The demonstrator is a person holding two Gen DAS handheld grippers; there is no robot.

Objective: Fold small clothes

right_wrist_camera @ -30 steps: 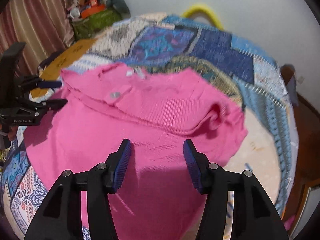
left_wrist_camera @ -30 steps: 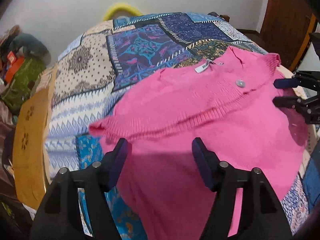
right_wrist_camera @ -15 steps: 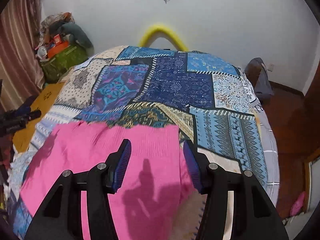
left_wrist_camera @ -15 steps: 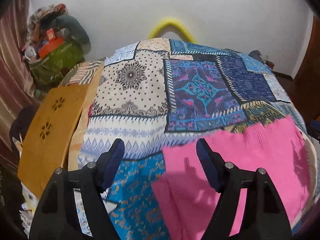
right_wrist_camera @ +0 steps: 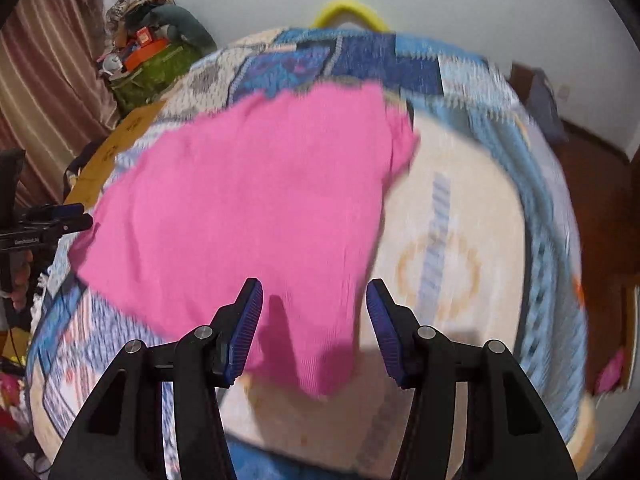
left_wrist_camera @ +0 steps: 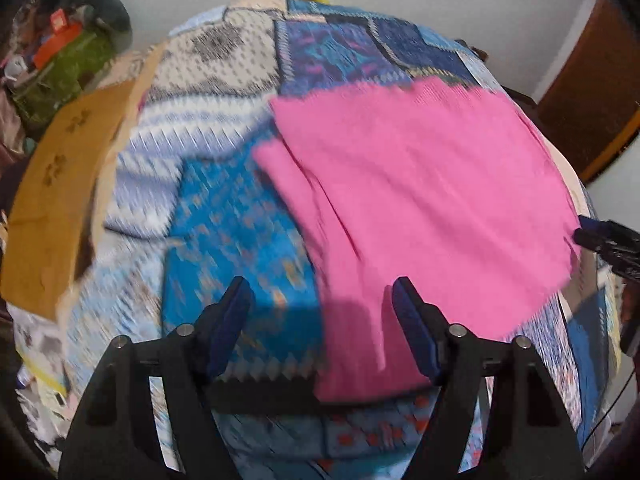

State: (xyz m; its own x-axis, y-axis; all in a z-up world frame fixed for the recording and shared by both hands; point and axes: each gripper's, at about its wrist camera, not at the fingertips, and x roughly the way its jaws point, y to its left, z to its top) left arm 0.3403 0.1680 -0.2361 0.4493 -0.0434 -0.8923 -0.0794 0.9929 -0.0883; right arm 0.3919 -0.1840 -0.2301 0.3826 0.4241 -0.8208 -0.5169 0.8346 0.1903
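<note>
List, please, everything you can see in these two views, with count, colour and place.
Garment: one, pink, lying flat on the bed.
Bedspread: one, patchwork of blue, white and cream, covering the bed.
Hoop: one, yellow, behind the far end of the bed by the wall.
Bag: one, green, with clutter piled on top, in the far left corner.
Curtain: one, brown-striped, at the left.
Board: one, tan, beside the bed's left edge.
Left gripper: one, black with blue pads, open above the garment's near left edge.
Right gripper: one, black with blue pads, open above its near right corner.
</note>
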